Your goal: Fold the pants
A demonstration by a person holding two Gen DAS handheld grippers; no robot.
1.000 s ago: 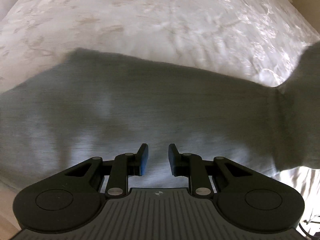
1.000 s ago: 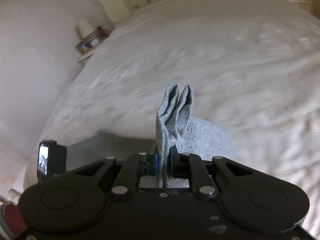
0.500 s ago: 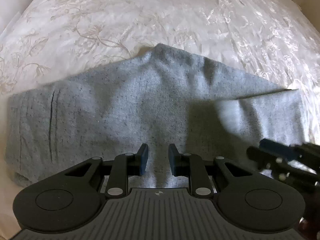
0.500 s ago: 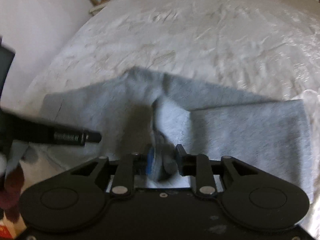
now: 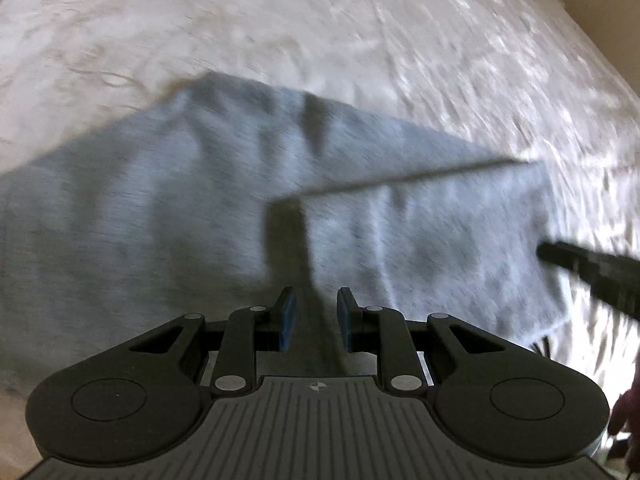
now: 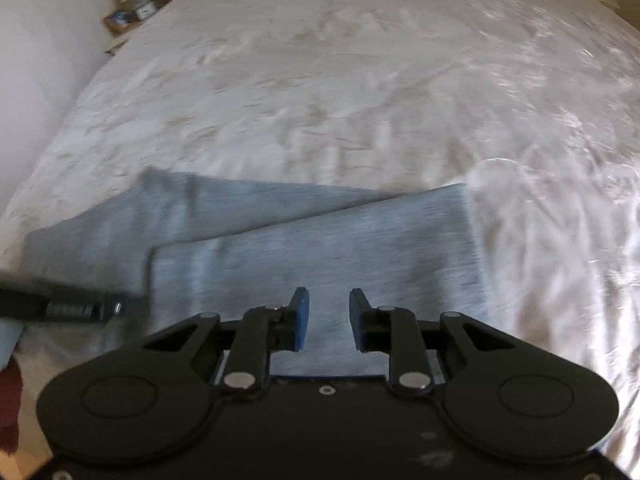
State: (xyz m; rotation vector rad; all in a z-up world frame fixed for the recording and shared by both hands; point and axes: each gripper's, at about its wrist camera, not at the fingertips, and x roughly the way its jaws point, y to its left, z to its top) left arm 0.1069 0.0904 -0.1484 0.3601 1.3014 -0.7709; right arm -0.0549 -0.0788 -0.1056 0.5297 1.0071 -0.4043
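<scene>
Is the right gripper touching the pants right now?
Apart. In the right wrist view the right gripper stands open with nothing between its fingers, and the folded pants lie flat on the bed.

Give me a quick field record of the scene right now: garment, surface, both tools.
garment: grey sweatpants, lying flat, one layer folded over on top
fold edge: top layer's long edge runs diagonally across the lower layer
surface: white patterned bedspread
left tool: open, empty, above the pants
right tool: open, empty, above the folded layer
background: cluttered nightstand at the far left of the bed
image quality: both views motion-blurred
</scene>
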